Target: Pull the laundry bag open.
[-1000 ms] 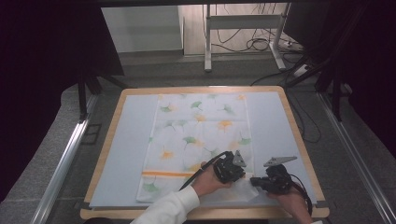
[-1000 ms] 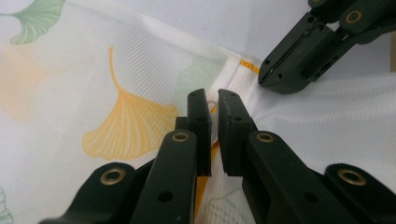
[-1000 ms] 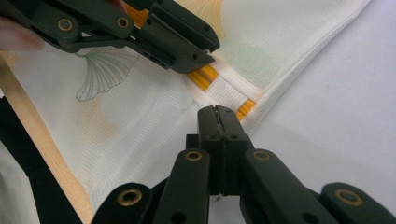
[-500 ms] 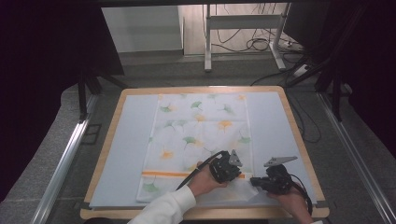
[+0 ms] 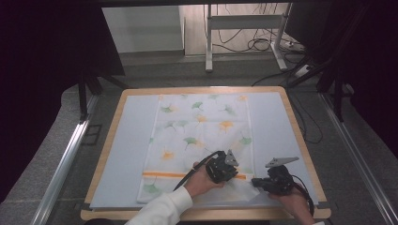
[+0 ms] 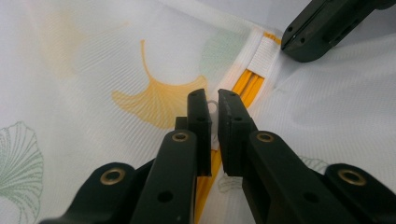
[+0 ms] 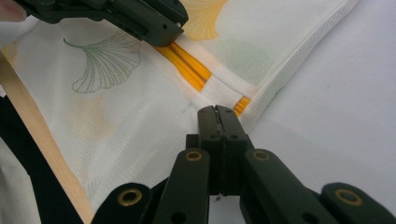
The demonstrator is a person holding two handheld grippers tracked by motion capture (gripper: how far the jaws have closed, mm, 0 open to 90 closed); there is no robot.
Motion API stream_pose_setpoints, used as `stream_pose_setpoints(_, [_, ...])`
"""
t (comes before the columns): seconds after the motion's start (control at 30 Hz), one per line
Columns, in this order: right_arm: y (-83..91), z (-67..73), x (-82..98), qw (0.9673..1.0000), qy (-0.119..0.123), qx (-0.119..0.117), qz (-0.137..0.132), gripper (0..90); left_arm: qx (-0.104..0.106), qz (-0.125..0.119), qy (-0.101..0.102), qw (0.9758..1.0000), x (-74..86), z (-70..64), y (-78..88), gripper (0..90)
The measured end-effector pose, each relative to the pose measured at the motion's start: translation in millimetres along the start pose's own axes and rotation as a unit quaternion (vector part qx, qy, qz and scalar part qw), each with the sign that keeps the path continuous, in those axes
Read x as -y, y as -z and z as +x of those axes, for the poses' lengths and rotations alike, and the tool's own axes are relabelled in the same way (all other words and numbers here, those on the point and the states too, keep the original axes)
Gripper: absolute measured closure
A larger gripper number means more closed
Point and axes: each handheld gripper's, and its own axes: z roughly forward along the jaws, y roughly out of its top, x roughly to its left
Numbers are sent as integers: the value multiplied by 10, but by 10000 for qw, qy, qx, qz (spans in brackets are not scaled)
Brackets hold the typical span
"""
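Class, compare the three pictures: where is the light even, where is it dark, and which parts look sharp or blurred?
High view: the cloth is evenly lit, the room's sides fall into darkness. Left gripper view: the jaws near the lens are soft, the orange leaf print sharper. Right gripper view: bright light, the orange stripe crisp, the table almost washed out.

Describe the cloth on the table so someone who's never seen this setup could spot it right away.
Start at the wood-rimmed table with its pale blue top. Down its middle lies a long white cloth, spread flat, with the left gripper and right gripper at its near right corner. It stands out by its green and orange ginkgo-leaf print and the orange stripe across its near end.
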Motion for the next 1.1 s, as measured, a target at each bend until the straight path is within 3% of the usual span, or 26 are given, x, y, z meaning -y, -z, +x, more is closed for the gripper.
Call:
stream_pose_setpoints(0.6, [-2, -5, 1, 10000, -8, -19, -6, 900, -47, 23, 138, 9999, 114, 77, 87, 844])
stream_pose_setpoints(1.1, [0, 1, -2, 10000, 12, -1, 10, 900, -82, 61, 120, 9999, 187, 111, 156, 844])
